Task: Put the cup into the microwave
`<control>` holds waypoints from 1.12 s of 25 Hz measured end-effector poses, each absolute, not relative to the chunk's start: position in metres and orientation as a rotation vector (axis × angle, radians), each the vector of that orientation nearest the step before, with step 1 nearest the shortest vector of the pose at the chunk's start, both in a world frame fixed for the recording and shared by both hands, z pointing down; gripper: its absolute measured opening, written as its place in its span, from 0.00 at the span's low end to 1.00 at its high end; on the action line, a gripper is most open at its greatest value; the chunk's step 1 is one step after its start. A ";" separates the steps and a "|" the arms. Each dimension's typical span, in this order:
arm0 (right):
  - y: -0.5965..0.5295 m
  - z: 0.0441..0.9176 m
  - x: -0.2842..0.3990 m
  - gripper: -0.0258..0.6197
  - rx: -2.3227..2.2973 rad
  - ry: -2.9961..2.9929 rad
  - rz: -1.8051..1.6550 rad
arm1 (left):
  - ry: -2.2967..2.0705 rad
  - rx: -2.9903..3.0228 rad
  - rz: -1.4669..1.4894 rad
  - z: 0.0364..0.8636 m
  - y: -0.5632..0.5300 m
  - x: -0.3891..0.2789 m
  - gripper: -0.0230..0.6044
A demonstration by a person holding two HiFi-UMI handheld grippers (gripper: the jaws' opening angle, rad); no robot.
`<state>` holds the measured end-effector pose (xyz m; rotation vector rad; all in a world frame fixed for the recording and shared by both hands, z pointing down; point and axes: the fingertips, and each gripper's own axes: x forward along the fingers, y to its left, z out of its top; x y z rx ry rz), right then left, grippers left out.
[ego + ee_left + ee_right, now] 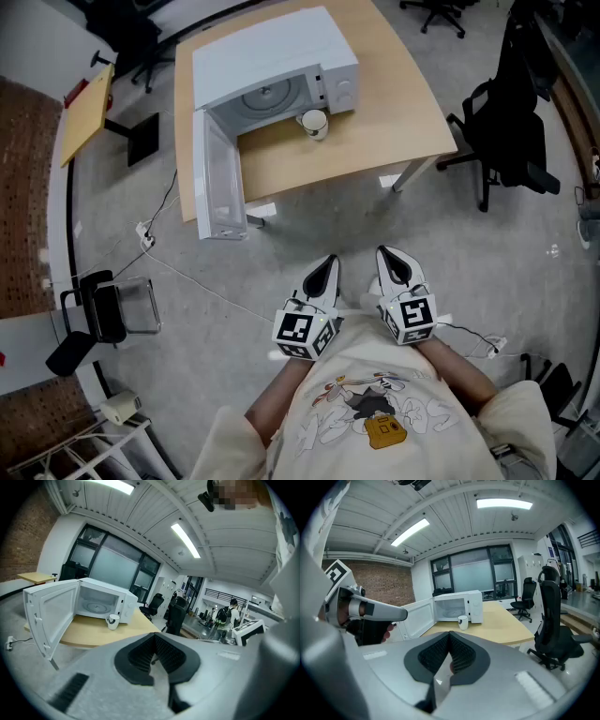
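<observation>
A white cup stands on the wooden table just in front of the white microwave, whose door hangs wide open to the left. The cup shows small in the left gripper view and the cup likewise in the right gripper view, beside the microwave. Both grippers are held close to the person's body, well short of the table. My left gripper is shut with nothing in it. My right gripper is shut and empty too.
Black office chairs stand right of the table. A cable with a plug runs across the grey floor left of the open door. A small black stool sits at the left. A second desk is at the far left.
</observation>
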<state>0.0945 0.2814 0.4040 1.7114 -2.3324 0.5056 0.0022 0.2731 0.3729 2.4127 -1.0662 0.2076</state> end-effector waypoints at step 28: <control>0.266 0.405 0.133 0.29 1.628 -2.449 0.432 | -1.149 2.312 0.177 0.391 0.291 0.025 0.04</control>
